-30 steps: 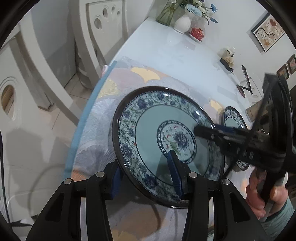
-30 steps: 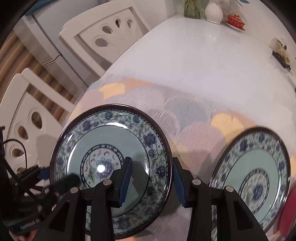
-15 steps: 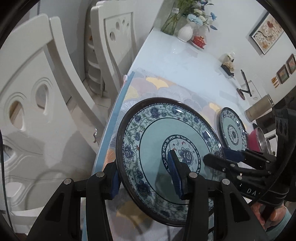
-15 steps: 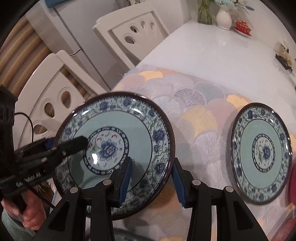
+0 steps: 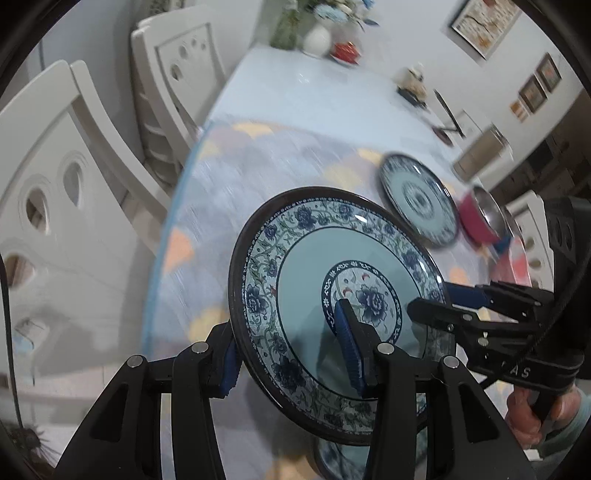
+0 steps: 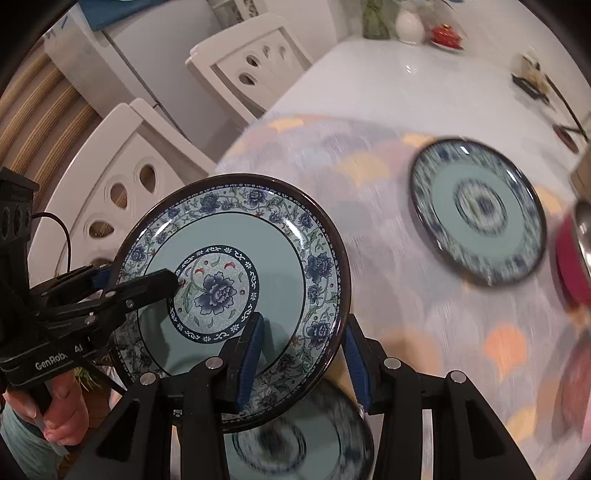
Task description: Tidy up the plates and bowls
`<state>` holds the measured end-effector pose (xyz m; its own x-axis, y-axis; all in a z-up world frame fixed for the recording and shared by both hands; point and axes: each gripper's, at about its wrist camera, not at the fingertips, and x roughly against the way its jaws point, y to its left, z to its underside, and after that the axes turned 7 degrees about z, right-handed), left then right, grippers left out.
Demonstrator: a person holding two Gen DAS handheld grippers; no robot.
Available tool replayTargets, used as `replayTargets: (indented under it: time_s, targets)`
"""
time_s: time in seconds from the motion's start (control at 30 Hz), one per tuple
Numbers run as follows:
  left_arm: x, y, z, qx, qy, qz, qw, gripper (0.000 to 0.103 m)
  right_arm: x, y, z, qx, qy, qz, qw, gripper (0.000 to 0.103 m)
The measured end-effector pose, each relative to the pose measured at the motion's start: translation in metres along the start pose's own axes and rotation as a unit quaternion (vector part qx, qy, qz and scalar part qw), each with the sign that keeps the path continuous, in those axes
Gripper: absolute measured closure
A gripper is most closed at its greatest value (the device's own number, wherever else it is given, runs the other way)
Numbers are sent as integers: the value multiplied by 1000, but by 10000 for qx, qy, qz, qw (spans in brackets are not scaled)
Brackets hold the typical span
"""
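Observation:
A blue-and-white floral plate is held in the air above the table by both grippers. My left gripper is shut on its left rim; it also shows in the right wrist view. My right gripper is shut on the plate's right rim; it shows in the left wrist view. A second matching plate lies on the patterned cloth to the right. A third plate lies directly below the held one, partly hidden.
A red bowl with a metal inside sits beyond the second plate. White chairs stand along the table's left side. A vase and small items stand at the far end of the white table.
The held plate has risen higher off the cloth and moved toward me. A third plate has come into view beneath it. The background is blurred with motion.

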<state>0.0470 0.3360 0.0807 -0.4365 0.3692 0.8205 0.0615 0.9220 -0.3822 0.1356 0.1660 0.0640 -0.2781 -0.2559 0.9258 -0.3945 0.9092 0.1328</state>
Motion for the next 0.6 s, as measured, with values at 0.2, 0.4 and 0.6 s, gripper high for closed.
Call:
replayTargets:
  time_s: [0.2,0.4,0.6]
  targets:
    - [6,-23,44,-96,288,244,9992,61,18,-5,48,-31,112,234,9997,61]
    - [2,-47,79,-321,569,303,9974,61,25,-13,83,-33,245,390,9989,61]
    - [-6,-52,91,-336,783,431,9954,61,26,-21,103,-87,348,516,9980,61]
